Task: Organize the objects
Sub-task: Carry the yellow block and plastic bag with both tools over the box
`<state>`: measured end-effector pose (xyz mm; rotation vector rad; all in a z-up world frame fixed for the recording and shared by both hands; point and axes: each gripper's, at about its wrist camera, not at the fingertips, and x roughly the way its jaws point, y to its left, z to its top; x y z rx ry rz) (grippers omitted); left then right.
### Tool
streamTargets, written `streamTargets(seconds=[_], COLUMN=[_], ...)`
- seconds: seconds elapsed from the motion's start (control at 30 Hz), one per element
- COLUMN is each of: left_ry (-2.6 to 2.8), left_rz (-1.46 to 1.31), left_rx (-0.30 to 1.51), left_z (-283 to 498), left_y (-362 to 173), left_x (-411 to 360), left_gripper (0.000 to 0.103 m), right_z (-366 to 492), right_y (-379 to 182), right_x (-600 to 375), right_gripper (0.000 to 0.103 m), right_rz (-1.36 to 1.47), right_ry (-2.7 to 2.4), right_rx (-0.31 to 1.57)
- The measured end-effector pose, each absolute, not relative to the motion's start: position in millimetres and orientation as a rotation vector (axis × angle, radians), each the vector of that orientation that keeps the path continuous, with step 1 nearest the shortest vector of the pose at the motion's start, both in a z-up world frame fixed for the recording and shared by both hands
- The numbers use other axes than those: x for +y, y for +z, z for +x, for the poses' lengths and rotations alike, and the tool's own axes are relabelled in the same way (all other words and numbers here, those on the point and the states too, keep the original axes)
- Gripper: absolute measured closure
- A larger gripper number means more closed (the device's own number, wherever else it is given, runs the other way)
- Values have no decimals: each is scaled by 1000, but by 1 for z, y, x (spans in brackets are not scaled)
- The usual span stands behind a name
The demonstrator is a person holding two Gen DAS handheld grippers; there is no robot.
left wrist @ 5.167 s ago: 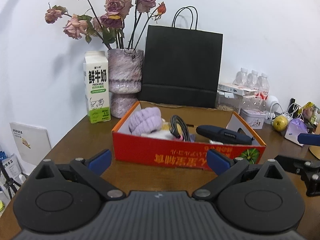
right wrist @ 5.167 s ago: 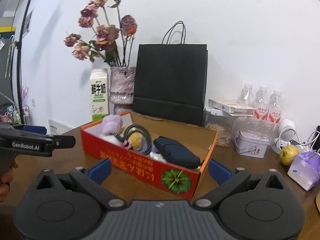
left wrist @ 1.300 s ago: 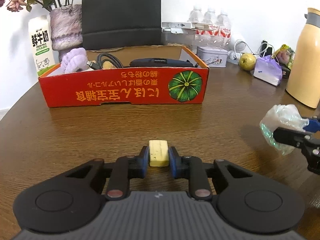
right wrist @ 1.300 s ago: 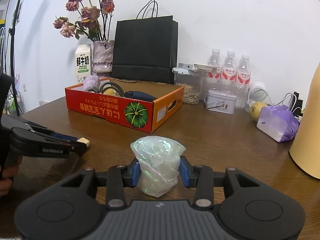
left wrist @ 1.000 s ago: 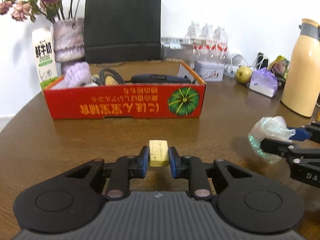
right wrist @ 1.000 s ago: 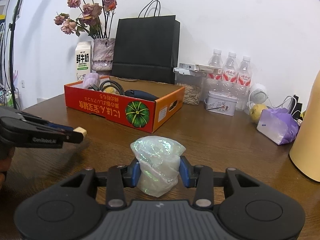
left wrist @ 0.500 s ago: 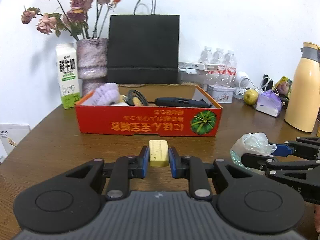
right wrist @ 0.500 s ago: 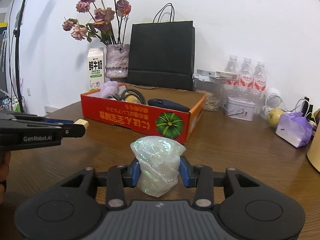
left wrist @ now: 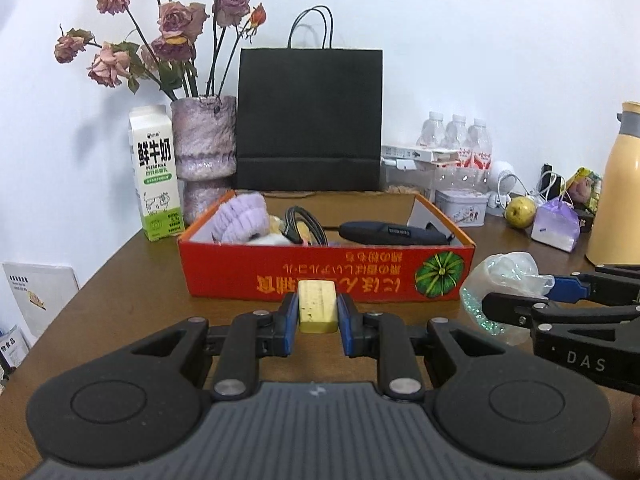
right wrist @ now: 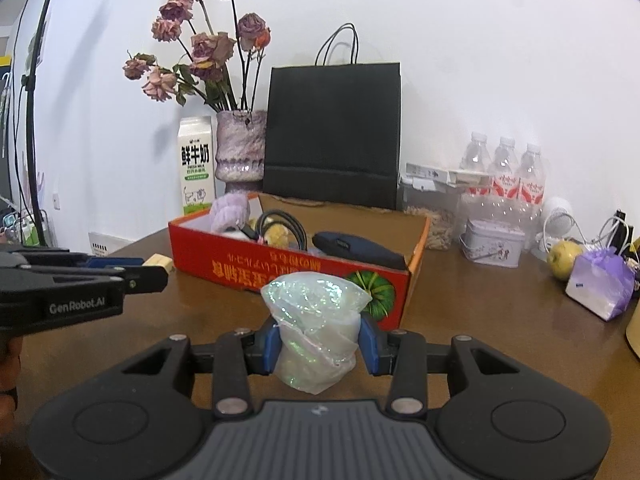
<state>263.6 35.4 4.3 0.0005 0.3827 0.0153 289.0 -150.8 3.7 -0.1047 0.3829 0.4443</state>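
My left gripper (left wrist: 318, 312) is shut on a small yellow block (left wrist: 317, 306), held above the table in front of the red cardboard box (left wrist: 320, 274). My right gripper (right wrist: 318, 340) is shut on a crumpled iridescent plastic bag (right wrist: 314, 324), also in front of the box (right wrist: 288, 266). The bag shows at the right of the left wrist view (left wrist: 504, 280); the block shows at the left of the right wrist view (right wrist: 160, 261). The box holds a purple fluffy item (left wrist: 240, 218), a coiled black cable (left wrist: 302, 224) and a dark pouch (left wrist: 392, 233).
Behind the box stand a milk carton (left wrist: 156, 172), a vase of dried roses (left wrist: 204, 148) and a black paper bag (left wrist: 308, 120). To the right are water bottles (left wrist: 456, 136), a tin (left wrist: 460, 207), a pear (left wrist: 519, 211), a purple pouch (left wrist: 556, 228) and a yellow thermos (left wrist: 618, 188).
Both grippers have moved closer to the red box and risen, each still holding its object. The box looks larger and more centred in both views.
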Motion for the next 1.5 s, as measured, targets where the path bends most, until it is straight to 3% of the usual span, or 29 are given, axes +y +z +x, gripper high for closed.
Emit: streamTargets(seconds=[0.77,1.5], left_ry=[75,44], left_rz=[-44,-57], left_rx=[268,286], left_z=[310,395], left_y=[39,37], left_x=[44,51], left_gripper=[81,81], right_z=[340,424], right_y=[37,36], right_x=[-124,-118], right_gripper=[64,64], right_rz=[-81,-59], right_ry=[442,444], right_rx=[318,339])
